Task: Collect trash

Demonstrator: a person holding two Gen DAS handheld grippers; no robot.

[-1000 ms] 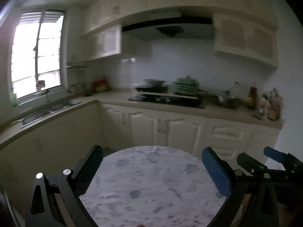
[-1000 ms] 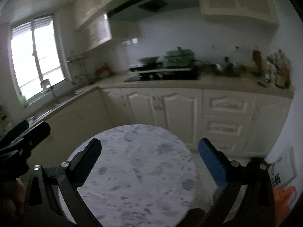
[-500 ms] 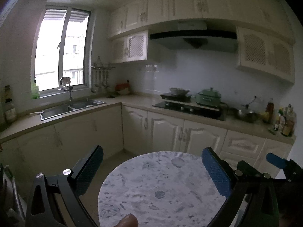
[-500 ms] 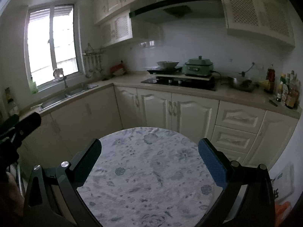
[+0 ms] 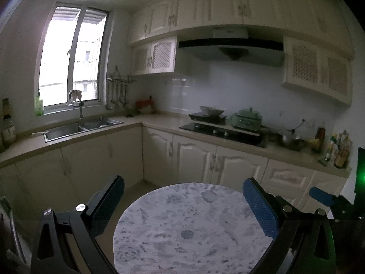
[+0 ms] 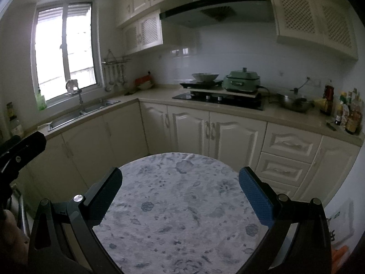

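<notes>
**No trash in sight, both claws idle over the table**

The round table with the grey-and-white floral cloth [image 5: 194, 228] fills the near part of both views, and nothing lies on the part of it that shows. No piece of trash can be made out anywhere, so where the task's thing is cannot be told from here; it may lie below or behind the cameras.

The biggest risk, as I judge it, is picking the wrong target. The far beige L-shaped kitchen table [image 6: 296, 116] carries a pale green lidded electric pot [image 6: 241, 81], a metal wok [image 6: 294, 102] and, at the far right, a cluster of sauce bottles [image 6: 349, 111]; none of these looks like rubbish, and a careless sweep there could topple the bottles. An orange-and-white something at the low right edge of the right view is too cut off to identify.

The left claw [image 5: 182, 205] is released, jaws spread wide and holding nothing. The right claw [image 6: 180, 194] is likewise spread and empty. They sit close together, so a clash is possible.

No brand, label or writing is legible; the bottle labels are too small and blurred.
</notes>
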